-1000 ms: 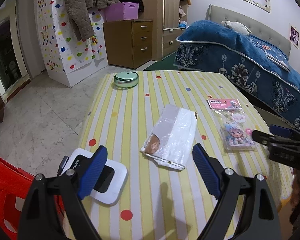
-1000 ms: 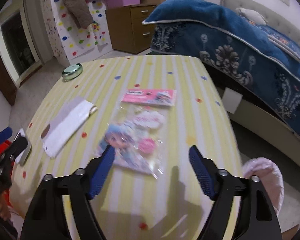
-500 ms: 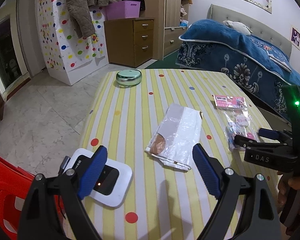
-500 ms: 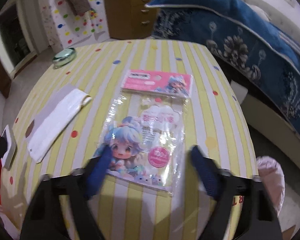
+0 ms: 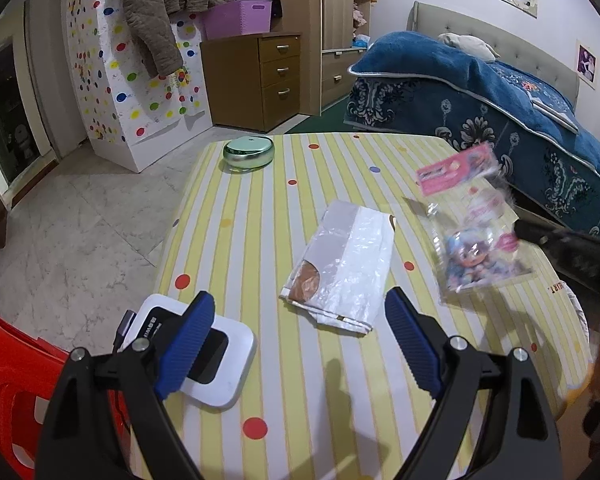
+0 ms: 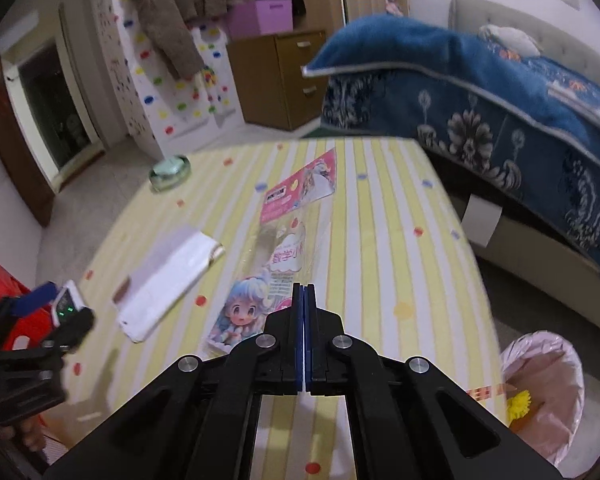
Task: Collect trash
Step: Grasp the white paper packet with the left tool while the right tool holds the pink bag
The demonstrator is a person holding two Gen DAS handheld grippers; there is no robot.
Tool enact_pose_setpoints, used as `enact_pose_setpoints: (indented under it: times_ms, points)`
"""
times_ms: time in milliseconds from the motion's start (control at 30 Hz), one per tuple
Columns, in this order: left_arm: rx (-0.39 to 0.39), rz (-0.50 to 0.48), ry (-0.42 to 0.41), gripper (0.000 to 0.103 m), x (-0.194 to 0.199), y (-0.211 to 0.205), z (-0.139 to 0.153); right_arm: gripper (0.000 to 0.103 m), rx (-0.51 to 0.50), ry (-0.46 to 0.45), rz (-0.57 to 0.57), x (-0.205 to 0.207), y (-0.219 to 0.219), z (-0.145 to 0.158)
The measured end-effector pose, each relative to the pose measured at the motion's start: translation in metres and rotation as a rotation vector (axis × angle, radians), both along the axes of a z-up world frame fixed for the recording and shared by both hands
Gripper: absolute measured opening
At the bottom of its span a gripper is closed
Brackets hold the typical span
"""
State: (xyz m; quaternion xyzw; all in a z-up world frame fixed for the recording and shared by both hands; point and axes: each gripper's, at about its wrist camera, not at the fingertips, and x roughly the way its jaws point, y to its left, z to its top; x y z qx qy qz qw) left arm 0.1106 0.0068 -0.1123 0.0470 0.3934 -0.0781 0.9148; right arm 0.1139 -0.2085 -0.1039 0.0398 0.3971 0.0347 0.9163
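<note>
My right gripper (image 6: pixel 304 290) is shut on the near edge of a clear cartoon toy packet (image 6: pixel 278 236) with a pink header, and the packet hangs lifted and tilted above the striped table (image 6: pixel 380 216). The left wrist view shows the same packet (image 5: pixel 476 236) in the air at the right, pinched by the right gripper (image 5: pixel 520 227). A crumpled white and grey wrapper (image 5: pixel 344 264) lies flat on the table ahead of my left gripper (image 5: pixel 296 340), which stands open and holds nothing. The wrapper (image 6: pixel 168 276) also shows at the left in the right wrist view.
A white device with a black screen (image 5: pixel 204 356) lies by the left finger. A green round tin (image 5: pixel 248 154) sits at the far table edge. A pink-lined trash bin (image 6: pixel 540 392) stands on the floor right of the table. A red stool (image 5: pixel 8 380) and a blue-covered bed (image 5: pixel 500 108) flank the table.
The right gripper closed on the toy packet's near edge and lifted it off the table, tilting it. The left gripper stayed still and open.
</note>
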Motion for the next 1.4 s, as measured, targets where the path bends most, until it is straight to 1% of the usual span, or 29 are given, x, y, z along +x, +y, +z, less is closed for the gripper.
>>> enact_pose_setpoints:
  times_ms: [67, 200, 400, 433, 500, 567, 633, 700, 767, 833, 900, 933, 1000, 1033, 1100, 1167, 1333, 1400]
  points:
    - [0.004, -0.011, 0.004, 0.085, 0.002, -0.004, 0.000, 0.000, -0.008, -0.029, -0.006, -0.006, -0.004, 0.013]
    - [0.011, -0.039, 0.025, 0.087, 0.015, -0.014, -0.005, 0.000, 0.011, -0.050, -0.038, -0.014, -0.016, 0.027]
    - [0.034, -0.096, 0.091, 0.087, 0.042, -0.028, -0.024, 0.000, 0.031, -0.052, -0.048, -0.025, -0.026, 0.029]
    - [0.037, -0.109, 0.105, 0.086, 0.047, -0.030, -0.028, 0.000, 0.030, -0.049, -0.051, -0.026, -0.029, 0.028]
    - [0.040, -0.129, 0.135, 0.080, 0.053, -0.032, -0.035, 0.000, 0.032, -0.041, -0.055, -0.027, -0.032, 0.026]
    - [0.052, -0.141, 0.161, 0.076, 0.055, -0.034, -0.042, 0.000, 0.036, -0.034, -0.059, -0.029, -0.036, 0.024]
    - [0.051, -0.143, 0.162, 0.075, 0.056, -0.032, -0.044, 0.000, 0.040, -0.030, -0.063, -0.030, -0.039, 0.022]
    - [0.044, -0.139, 0.165, 0.071, 0.056, -0.030, -0.043, 0.000, 0.044, -0.027, -0.064, -0.032, -0.040, 0.022]
    - [0.034, -0.140, 0.168, 0.069, 0.057, -0.028, -0.042, 0.000, 0.049, -0.023, -0.062, -0.034, -0.041, 0.021]
    - [0.052, -0.138, 0.163, 0.063, 0.056, -0.029, -0.042, 0.000, 0.057, -0.021, -0.059, -0.036, -0.040, 0.021]
    - [0.053, -0.140, 0.158, 0.051, 0.053, -0.029, -0.041, 0.000, 0.061, -0.019, -0.057, -0.039, -0.039, 0.020]
    - [0.056, -0.140, 0.155, 0.047, 0.052, -0.030, -0.041, 0.000, 0.062, -0.018, -0.055, -0.041, -0.038, 0.020]
    - [0.060, -0.133, 0.149, 0.027, 0.050, -0.031, -0.040, 0.000, 0.061, -0.016, -0.052, -0.045, -0.037, 0.020]
    - [0.049, -0.132, 0.150, 0.023, 0.048, -0.031, -0.038, 0.000, 0.058, -0.017, -0.050, -0.047, -0.036, 0.021]
    - [0.029, -0.136, 0.142, 0.009, 0.043, -0.031, -0.035, 0.000, 0.049, -0.020, -0.050, -0.053, -0.035, 0.022]
    - [0.024, -0.142, 0.125, 0.007, 0.034, -0.033, -0.029, 0.000, 0.036, -0.023, -0.052, -0.058, -0.036, 0.024]
    - [-0.046, -0.194, 0.059, 0.006, 0.000, -0.043, 0.001, 0.000, 0.017, -0.031, -0.077, -0.074, -0.043, 0.030]
    - [-0.060, -0.211, 0.035, 0.006, -0.013, -0.049, 0.011, 0.000, 0.021, -0.037, -0.086, -0.082, -0.048, 0.032]
